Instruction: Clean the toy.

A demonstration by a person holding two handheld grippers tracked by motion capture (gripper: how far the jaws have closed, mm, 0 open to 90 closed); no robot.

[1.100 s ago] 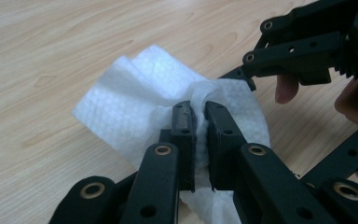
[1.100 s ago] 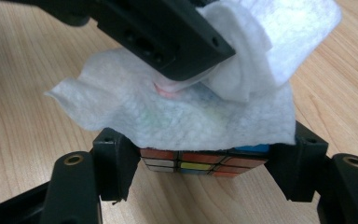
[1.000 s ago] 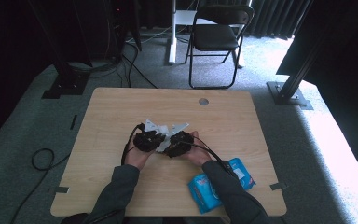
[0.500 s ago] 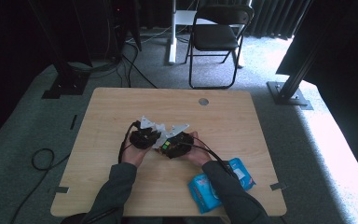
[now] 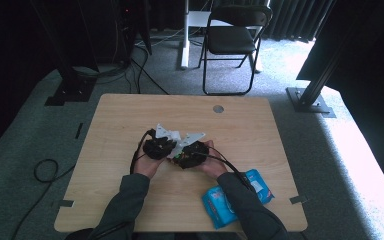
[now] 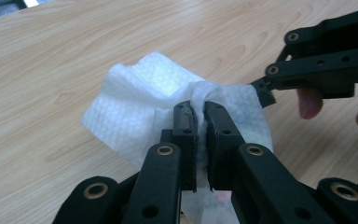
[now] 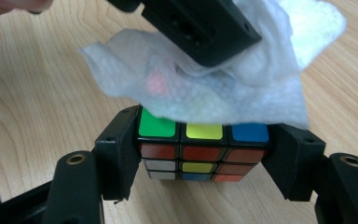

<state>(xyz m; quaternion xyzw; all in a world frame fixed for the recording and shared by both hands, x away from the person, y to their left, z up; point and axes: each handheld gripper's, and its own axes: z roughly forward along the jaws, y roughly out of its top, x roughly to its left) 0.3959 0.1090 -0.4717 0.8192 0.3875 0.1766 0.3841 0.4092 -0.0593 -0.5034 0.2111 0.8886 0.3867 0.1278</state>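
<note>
In the high view, the light wooden worktop [image 5: 130, 125] carries both hands at the centre of the frame. The left hand-held gripper [image 5: 156, 148] sits left of centre; the right hand-held gripper [image 5: 192, 153] sits just beside it to the right. A blue plastic packet of wet wipes [image 5: 235, 197] lies at the lower right, near the worktop's front edge and well apart from the grippers.

In the left gripper view, the left hand-held gripper [image 6: 198, 122] is at lower centre. Its two black jaws are nearly closed and pinch a fold of the white textured wipe cloth [image 6: 135, 107], which spreads toward the left and centre of the frame above the worktop. The right hand-held gripper [image 6: 326, 60] enters from the upper right, with fingertips [image 6: 309, 101] of the person's hand behind it.

In the right gripper view, the right hand-held gripper [image 7: 204, 154] occupies the lower half. Its jaws stand moderately apart and clamp the multicoloured plastic puzzle cube [image 7: 200, 151] from both sides, at centre frame. The wipe cloth [image 7: 242, 88] drapes over the cube's top face, touching it. The left hand-held gripper [image 7: 198, 28] presses down into the cloth from the upper centre.
</note>
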